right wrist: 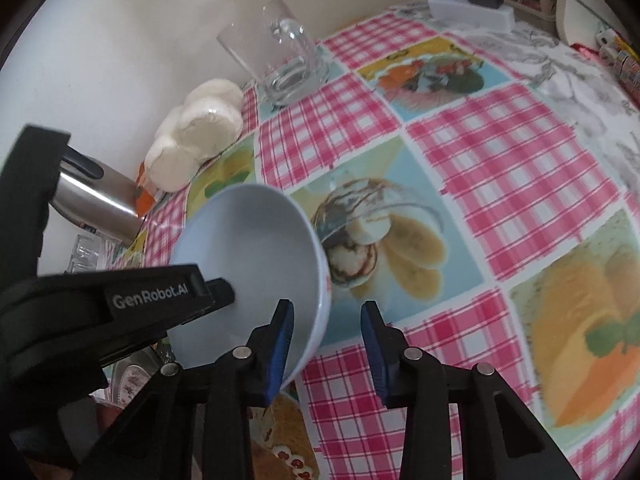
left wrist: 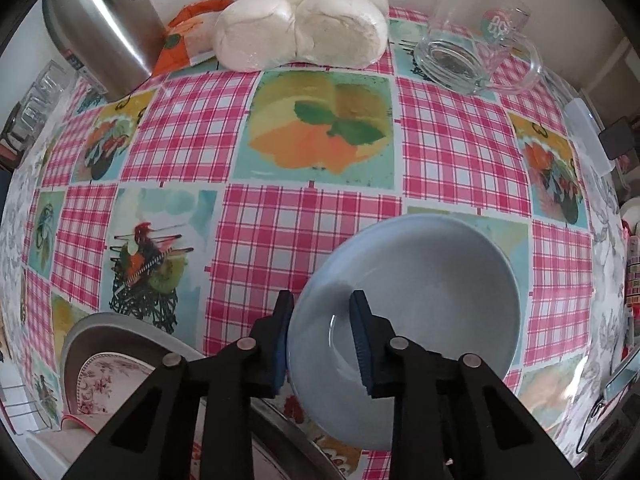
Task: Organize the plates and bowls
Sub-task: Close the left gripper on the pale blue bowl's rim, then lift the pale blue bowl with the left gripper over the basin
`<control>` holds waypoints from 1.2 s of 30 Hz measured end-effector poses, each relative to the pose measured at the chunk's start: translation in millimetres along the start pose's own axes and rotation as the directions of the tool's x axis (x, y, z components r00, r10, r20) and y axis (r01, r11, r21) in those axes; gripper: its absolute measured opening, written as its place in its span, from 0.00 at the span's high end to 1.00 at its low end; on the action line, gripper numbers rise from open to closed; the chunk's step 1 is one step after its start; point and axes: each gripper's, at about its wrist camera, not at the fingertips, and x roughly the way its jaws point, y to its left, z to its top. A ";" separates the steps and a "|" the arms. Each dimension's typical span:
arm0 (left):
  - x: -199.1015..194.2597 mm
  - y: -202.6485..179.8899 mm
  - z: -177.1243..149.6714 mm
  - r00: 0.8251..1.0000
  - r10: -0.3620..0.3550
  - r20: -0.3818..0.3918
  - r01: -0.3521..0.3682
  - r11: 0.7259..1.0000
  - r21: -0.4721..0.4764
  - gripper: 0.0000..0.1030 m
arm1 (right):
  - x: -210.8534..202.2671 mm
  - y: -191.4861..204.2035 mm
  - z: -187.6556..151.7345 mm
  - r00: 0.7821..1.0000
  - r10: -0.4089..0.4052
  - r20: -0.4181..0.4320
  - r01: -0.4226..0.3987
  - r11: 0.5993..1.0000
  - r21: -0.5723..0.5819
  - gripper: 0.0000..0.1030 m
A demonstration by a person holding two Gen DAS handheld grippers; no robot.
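A pale blue bowl (left wrist: 424, 292) is held tilted above the checked tablecloth. My left gripper (left wrist: 322, 336) is shut on its near rim, one pad inside and one outside. In the right wrist view the same bowl (right wrist: 256, 248) shows at the left, with the left gripper's black body clamped on it. My right gripper (right wrist: 327, 340) is open, its jaws standing either side of the bowl's right rim without closing on it. A grey plate with a floral plate (left wrist: 104, 376) on it lies at the lower left.
A steel thermos (left wrist: 100, 24), a bag of white buns (left wrist: 304, 24) and an orange packet stand at the table's back. A glass mug (left wrist: 476, 36) stands at the back right; it also shows in the right wrist view (right wrist: 280, 60). A white box (right wrist: 472, 12) lies at the far edge.
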 end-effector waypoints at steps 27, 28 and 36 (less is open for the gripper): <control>-32.9 -13.0 -23.8 0.980 -0.191 0.048 0.189 0.981 0.036 0.79 | -39.9 -23.2 4.7 0.997 0.004 0.072 -0.007 0.999 0.038 0.86; -38.1 -10.0 -20.3 0.977 -0.204 0.059 0.202 0.979 0.038 0.79 | -44.7 -21.1 5.2 0.997 0.007 0.082 -0.009 0.999 0.030 0.86; -95.5 25.2 -37.7 0.941 -0.294 0.171 0.292 0.956 0.037 0.79 | -88.3 13.1 1.9 0.988 0.039 0.149 -0.031 0.998 -0.056 0.86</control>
